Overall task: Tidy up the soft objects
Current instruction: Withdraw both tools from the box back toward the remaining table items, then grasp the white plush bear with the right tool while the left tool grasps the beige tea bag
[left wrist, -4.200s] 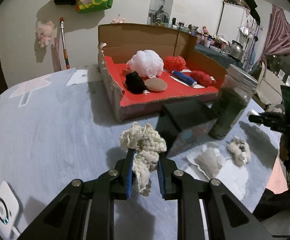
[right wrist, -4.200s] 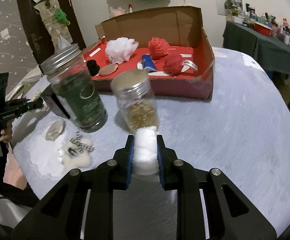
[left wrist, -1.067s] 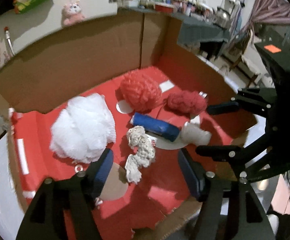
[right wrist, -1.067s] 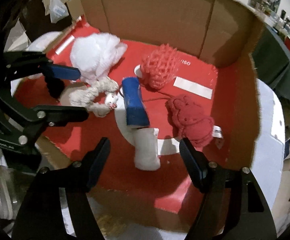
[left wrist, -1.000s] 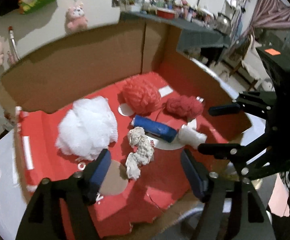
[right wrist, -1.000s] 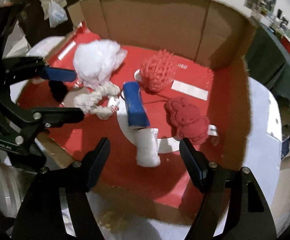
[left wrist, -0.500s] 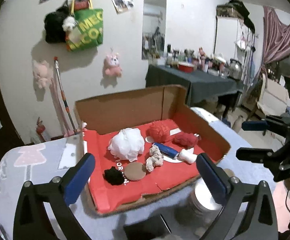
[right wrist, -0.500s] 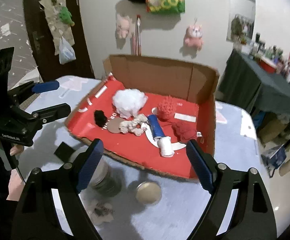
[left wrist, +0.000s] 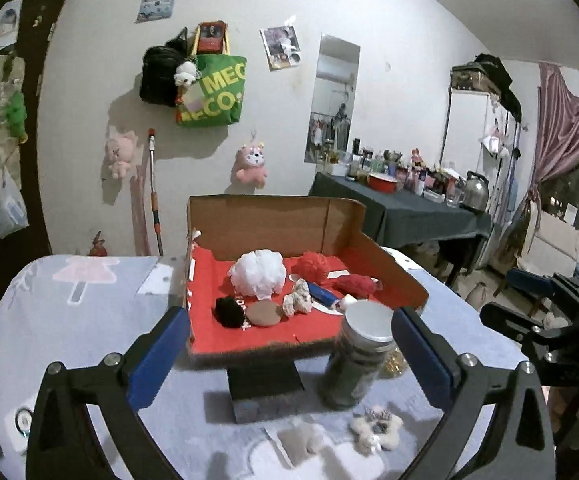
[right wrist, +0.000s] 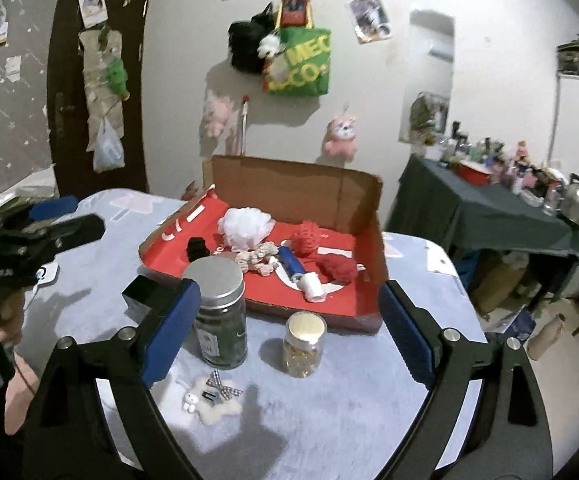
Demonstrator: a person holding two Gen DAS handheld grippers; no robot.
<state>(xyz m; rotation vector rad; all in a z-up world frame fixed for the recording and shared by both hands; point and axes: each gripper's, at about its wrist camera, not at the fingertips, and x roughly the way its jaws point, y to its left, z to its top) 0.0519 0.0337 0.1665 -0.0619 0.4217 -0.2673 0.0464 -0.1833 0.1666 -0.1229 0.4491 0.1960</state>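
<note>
Since four seconds ago the cream knitted piece and white roll lie released inside the red-lined box, and the left gripper and right gripper, both empty, now sit pulled back over the table, right jaws opening wider.

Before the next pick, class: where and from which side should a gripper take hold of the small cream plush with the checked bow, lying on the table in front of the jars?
Grip the cream plush across its fluffy body, probably from above: it lies flat on the table, apart from the dark jar, with open cloth around it. Avoid the thin bow, which would likely slip.
</note>
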